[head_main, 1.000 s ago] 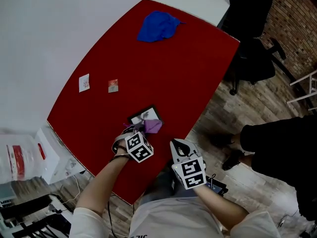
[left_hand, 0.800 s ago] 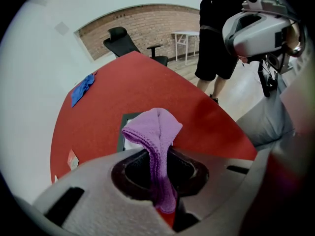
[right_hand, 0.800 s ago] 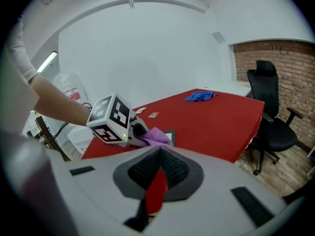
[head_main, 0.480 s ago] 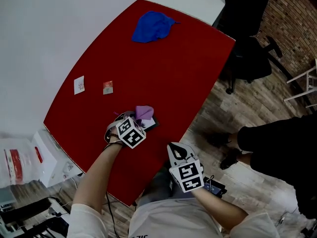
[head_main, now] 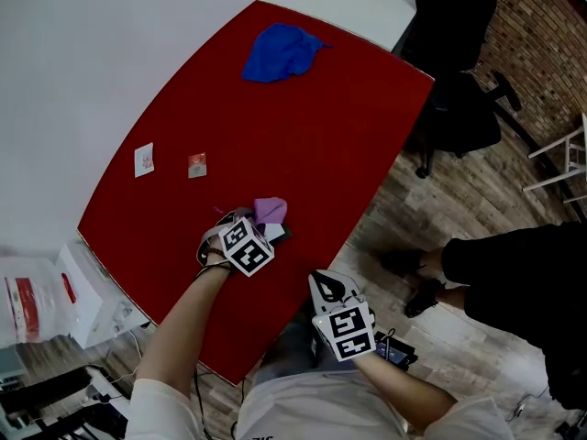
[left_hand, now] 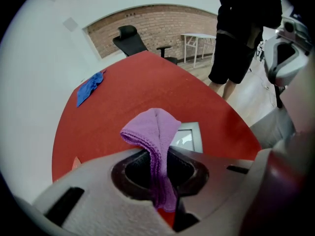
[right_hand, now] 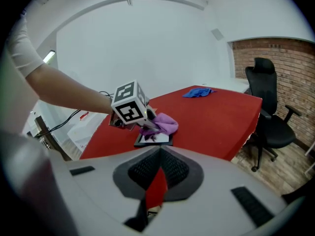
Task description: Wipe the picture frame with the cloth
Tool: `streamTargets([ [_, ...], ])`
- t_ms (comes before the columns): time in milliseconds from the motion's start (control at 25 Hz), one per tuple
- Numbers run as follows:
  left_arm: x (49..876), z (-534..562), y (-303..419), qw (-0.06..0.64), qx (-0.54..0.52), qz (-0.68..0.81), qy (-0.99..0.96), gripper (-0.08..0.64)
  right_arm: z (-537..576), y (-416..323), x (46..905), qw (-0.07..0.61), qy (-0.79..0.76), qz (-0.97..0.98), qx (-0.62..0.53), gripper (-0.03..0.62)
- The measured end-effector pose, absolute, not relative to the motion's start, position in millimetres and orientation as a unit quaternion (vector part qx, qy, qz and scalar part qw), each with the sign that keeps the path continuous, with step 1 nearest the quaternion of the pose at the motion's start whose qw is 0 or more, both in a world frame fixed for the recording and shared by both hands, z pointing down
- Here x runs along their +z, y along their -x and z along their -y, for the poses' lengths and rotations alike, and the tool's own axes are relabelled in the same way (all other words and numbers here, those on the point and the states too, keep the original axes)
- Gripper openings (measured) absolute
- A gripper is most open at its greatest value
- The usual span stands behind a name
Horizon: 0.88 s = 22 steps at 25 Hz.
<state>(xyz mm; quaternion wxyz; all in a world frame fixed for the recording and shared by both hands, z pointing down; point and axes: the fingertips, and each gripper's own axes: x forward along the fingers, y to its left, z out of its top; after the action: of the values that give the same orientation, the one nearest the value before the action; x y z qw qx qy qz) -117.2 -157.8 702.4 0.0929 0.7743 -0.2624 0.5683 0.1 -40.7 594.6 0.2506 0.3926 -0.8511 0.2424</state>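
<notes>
Plainly, the left tool [left_hand: 162, 178] has its jaws clamped narrow on a purple cloth [left_hand: 152, 127]. The pinched tail runs down between them and a folded loop stands up beyond the tips. Just past that loop lies the picture frame [left_hand: 189, 137], flat on the red worktop [head_main: 275, 126] near the edge closest to the person. In the head view the cloth sits over the frame and hides most of it, leaving only a dark corner showing beside the tool. Whether the cloth is pressed onto the glass or held just above it cannot be told.

The right tool [right_hand: 157, 181] is held off the worktop's near edge, well apart from the frame. Its jaws are brought together at the tips with nothing between them, so it takes no part in the work.

Judging by this, the cloth is picked up and brought to the frame, and wiping looks to be under way. In the left gripper view the pale glass and grey border to the right of the cloth are uncovered, so that part, and likely the edges, may need passes yet. Nothing shows how clean the glass is.

Farther out, a crumpled blue cloth [head_main: 280, 51] lies at the far end, and two small cards [head_main: 144, 159] lie toward the left edge. A black office chair [head_main: 449, 62] and a person in dark clothes [head_main: 523, 273] stand off the worktop's right side.
</notes>
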Motion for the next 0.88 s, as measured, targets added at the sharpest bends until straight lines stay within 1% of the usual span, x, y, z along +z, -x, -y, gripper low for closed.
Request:
streamTargets([
  [200,705,110,94,0.089,0.573,0.223,-0.784,0.057,45,6,586,0.24,-0.388,0.858,0.236,0.003],
  [440,708,91,90,0.086,0.575,0.215,-0.785,0.057,44,8,579,0.235,-0.388,0.86,0.235,0.003],
  [600,702,107,95,0.088,0.571,0.228,-0.784,0.057,42,2,581,0.239,-0.392,0.857,0.234,0.003],
  [880,699,178,117,0.094,0.572,0.274,-0.767,0.057,35,-16,590,0.247,-0.402,0.847,0.245,0.003],
])
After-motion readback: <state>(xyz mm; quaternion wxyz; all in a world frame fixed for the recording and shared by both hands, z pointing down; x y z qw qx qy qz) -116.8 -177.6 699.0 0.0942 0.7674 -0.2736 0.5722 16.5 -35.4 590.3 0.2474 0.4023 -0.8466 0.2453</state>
